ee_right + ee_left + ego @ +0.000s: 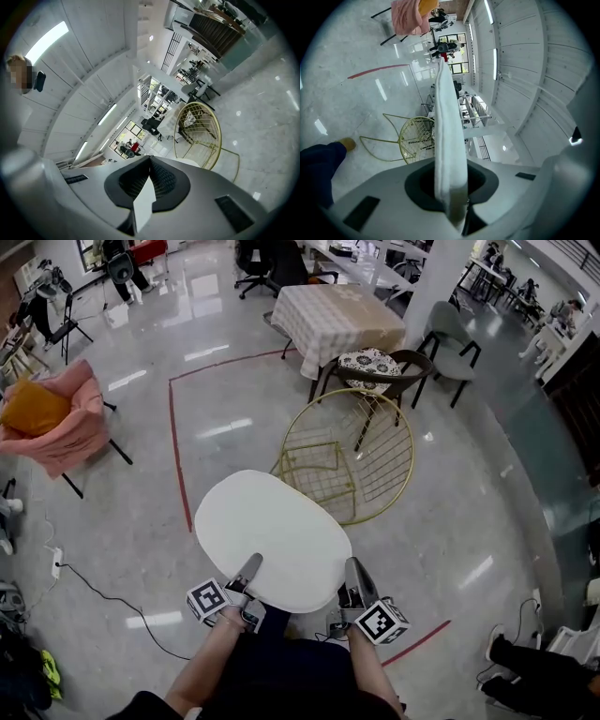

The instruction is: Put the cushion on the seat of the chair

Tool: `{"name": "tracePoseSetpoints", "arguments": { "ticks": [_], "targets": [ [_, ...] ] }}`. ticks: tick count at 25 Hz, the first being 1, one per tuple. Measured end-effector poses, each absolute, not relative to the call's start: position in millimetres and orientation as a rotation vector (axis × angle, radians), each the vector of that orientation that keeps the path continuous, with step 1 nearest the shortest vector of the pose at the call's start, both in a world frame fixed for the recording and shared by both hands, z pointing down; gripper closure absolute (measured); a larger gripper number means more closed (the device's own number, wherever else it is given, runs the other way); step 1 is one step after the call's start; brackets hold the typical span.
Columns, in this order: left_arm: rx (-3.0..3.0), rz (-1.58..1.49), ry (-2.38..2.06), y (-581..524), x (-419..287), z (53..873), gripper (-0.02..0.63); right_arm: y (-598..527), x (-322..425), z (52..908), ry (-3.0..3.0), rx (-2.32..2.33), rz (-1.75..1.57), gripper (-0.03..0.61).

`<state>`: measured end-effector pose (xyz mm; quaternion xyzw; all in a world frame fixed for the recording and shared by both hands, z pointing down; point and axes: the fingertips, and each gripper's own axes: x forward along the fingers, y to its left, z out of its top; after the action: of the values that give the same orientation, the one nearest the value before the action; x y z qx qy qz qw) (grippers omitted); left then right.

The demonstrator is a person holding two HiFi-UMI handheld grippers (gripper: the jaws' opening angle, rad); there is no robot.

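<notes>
While aloft, cushion (272, 540) before chair (328, 474).

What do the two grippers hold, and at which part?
The left gripper and right gripper are both shut on the white cushion, at its near edge.

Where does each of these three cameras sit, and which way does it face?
Head view: on the person's head, facing steeply down at the white cushion and gold chair; forearms show.
Left gripper view: on the left hand-held gripper, facing along its jaws, clamped on the cushion; a trouser leg shows.
Right gripper view: on the right hand-held gripper, likewise gripping the cushion; a head shows at the edge.
Shared: all see cushion and chair.
</notes>
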<state>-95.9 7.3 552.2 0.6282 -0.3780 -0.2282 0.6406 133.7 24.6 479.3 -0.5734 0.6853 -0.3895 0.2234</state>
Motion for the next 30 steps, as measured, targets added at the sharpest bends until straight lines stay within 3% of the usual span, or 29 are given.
{"name": "tracePoseSetpoints", "arguments": {
  "ticks": [30],
  "targets": [
    [1.484, -0.342, -0.676, -192.3, -49.0, 567.9, 0.541, -139.9, 165.5, 490.1, 1.737, -1.757, -1.061, 0.56]
  ]
}}
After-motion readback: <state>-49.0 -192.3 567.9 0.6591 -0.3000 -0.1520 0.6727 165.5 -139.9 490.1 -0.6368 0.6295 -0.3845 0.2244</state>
